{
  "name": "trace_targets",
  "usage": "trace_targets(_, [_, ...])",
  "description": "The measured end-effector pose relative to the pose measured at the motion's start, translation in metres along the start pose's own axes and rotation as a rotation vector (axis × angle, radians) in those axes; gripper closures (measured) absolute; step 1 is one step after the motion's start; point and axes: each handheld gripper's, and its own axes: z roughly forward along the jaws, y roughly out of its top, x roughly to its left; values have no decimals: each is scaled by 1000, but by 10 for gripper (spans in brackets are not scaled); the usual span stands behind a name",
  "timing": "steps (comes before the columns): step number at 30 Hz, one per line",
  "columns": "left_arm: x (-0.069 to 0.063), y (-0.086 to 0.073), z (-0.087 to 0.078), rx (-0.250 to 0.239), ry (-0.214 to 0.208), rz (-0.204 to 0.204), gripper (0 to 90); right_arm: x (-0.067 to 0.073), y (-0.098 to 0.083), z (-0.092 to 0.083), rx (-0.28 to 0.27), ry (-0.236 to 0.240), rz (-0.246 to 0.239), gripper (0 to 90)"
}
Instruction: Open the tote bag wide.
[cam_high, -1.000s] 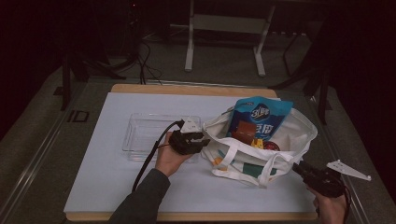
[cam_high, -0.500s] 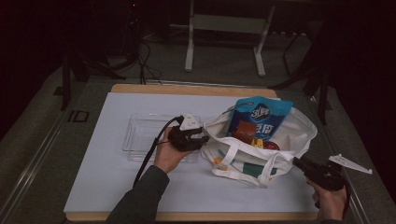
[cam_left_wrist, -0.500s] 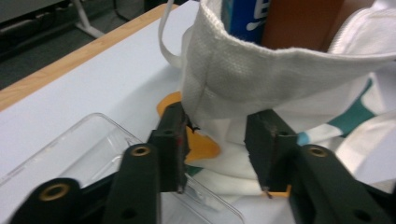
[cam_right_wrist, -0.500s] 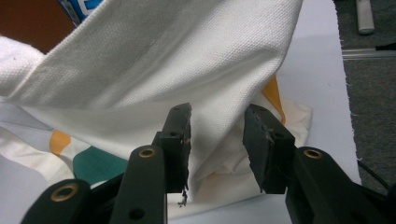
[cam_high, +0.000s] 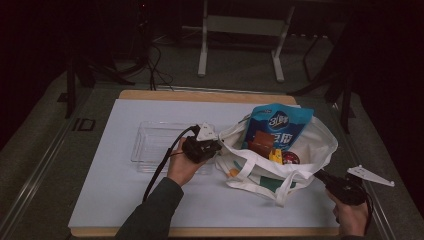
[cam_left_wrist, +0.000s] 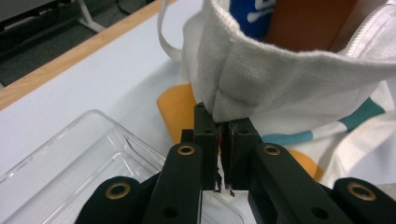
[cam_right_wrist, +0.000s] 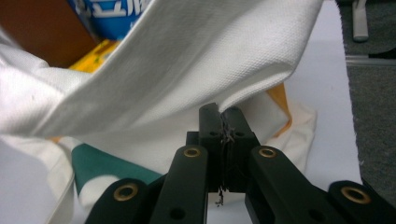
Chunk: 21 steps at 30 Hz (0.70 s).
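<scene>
The white tote bag (cam_high: 280, 155) sits right of table centre. The left gripper (cam_high: 216, 148) pinches its rim at nine o'clock, the right gripper (cam_high: 320, 176) apparently at four — both have just clamped onto cloth, the mouth's long axis spanning them.

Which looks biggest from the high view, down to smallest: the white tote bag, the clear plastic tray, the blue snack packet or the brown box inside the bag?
1. white tote bag
2. clear plastic tray, partly hidden by a hand
3. blue snack packet, its lower part hidden in the bag
4. brown box, mostly hidden, so its full size is unsure
</scene>
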Motion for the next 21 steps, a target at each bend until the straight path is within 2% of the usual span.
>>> trace_targets(2, [-4, -3, 3, 14, -2, 7, 860, 3, -7, -1, 36, -15, -21, 887])
trace_targets(4, [-6, -6, 6, 28, 0, 12, 862, 3, -10, -1, 48, -15, -28, 888])
trace_targets(11, [-16, -15, 25, 97, 6, 27, 865, 1, -23, 9, 117, -42, -37, 889])
trace_targets(14, [-20, -16, 31, 123, 19, 47, 865, 0, -27, 15, 138, -57, -29, 890])
trace_targets(21, [-17, -16, 32, 139, 36, 23, 866, -5, -33, 25, 181, -79, -14, 892])
